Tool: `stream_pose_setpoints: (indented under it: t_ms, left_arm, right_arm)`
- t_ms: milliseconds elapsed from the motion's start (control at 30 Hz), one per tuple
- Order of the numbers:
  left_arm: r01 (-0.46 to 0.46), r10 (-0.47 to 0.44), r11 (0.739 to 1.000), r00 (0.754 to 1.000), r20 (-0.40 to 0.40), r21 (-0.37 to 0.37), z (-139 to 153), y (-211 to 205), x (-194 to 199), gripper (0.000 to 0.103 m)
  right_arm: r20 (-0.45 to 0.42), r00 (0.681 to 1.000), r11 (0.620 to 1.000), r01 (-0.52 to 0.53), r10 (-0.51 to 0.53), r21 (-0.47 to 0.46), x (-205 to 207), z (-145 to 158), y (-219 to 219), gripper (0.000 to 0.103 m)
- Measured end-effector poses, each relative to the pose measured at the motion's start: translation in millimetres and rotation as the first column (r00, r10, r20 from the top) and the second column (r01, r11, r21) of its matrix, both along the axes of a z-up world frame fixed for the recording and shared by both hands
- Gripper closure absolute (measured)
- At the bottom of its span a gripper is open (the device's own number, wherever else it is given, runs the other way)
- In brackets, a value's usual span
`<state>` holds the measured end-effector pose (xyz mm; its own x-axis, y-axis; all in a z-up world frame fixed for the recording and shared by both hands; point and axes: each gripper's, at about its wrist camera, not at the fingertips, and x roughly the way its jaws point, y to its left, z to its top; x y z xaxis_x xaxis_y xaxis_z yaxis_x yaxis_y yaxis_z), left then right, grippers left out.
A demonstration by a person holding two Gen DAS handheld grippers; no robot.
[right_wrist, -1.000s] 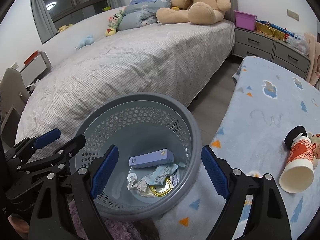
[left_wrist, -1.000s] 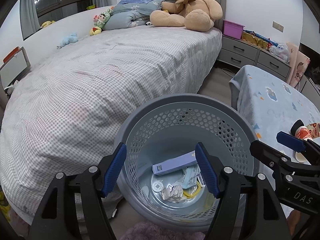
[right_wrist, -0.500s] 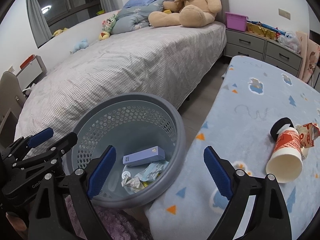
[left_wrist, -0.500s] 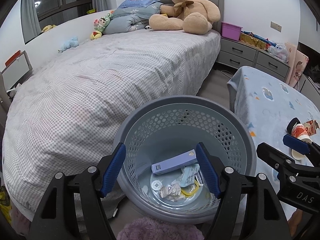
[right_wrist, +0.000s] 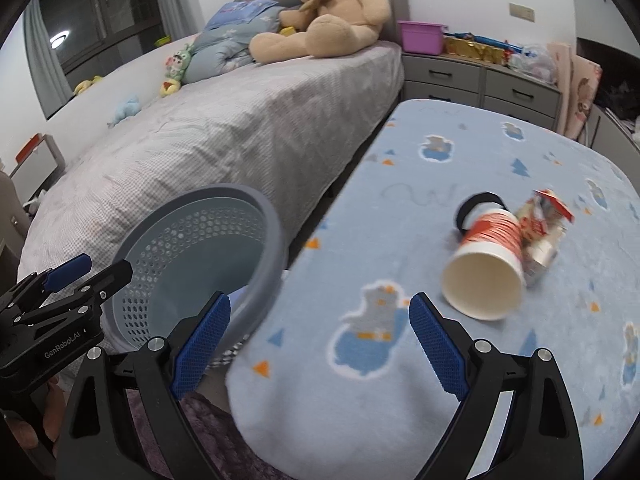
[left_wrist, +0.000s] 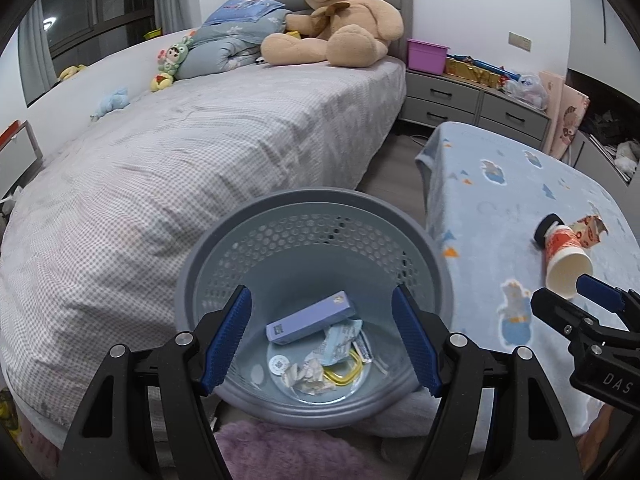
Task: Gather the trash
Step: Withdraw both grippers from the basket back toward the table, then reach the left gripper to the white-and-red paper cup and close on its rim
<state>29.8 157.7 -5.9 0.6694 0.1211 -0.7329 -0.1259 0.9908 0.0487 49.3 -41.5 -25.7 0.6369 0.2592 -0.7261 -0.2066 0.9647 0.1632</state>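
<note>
From the left wrist, the left gripper [left_wrist: 320, 336] is hanging wide open and empty over the basket [left_wrist: 200, 268], which is holding dropped scraps.

From the right wrist, the right gripper [right_wrist: 318, 340], spread wide and holding nothing, is facing the paper cup [right_wrist: 486, 270] lying on its side near the table's [right_wrist: 400, 400] right edge (likely the next pick).

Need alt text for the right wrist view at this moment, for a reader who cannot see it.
The open right gripper hovers empty over a blue blanket-covered table, facing a paper cup lying on its side with a crumpled wrapper and a black ring beside it. A grey perforated bin and the left gripper sit at left; a bed with a teddy bear lies behind.
</note>
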Motion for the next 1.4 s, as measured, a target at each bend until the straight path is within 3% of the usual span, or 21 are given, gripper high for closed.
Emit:
stream_pose_setpoints:
  t_ms: [633, 1067, 1400]
  left_arm:
    - [0.202, -0.203, 0.979, 0.979, -0.034, -0.030, -12, -107, 1, 0.033]
    - [0.318, -0.321, 0.947, 0.943, -0.082, -0.049, -19, -178, 8, 0.033]
    - [0.373, -0.381, 0.924, 0.917, -0.115, -0.082, -30, -229, 34, 0.033]
  right_arm:
    - [0.005, 0.981, 0.980, 0.195, -0.195, -0.028, -40, -2, -112, 0.014]
    - [-0.010, 0.950, 0.950, 0.312, -0.312, 0.019, -50, -19, -183, 0.014]
    - [-0.017, 0.940, 0.940, 0.341, -0.340, 0.034, -54, -31, -210, 0.014]
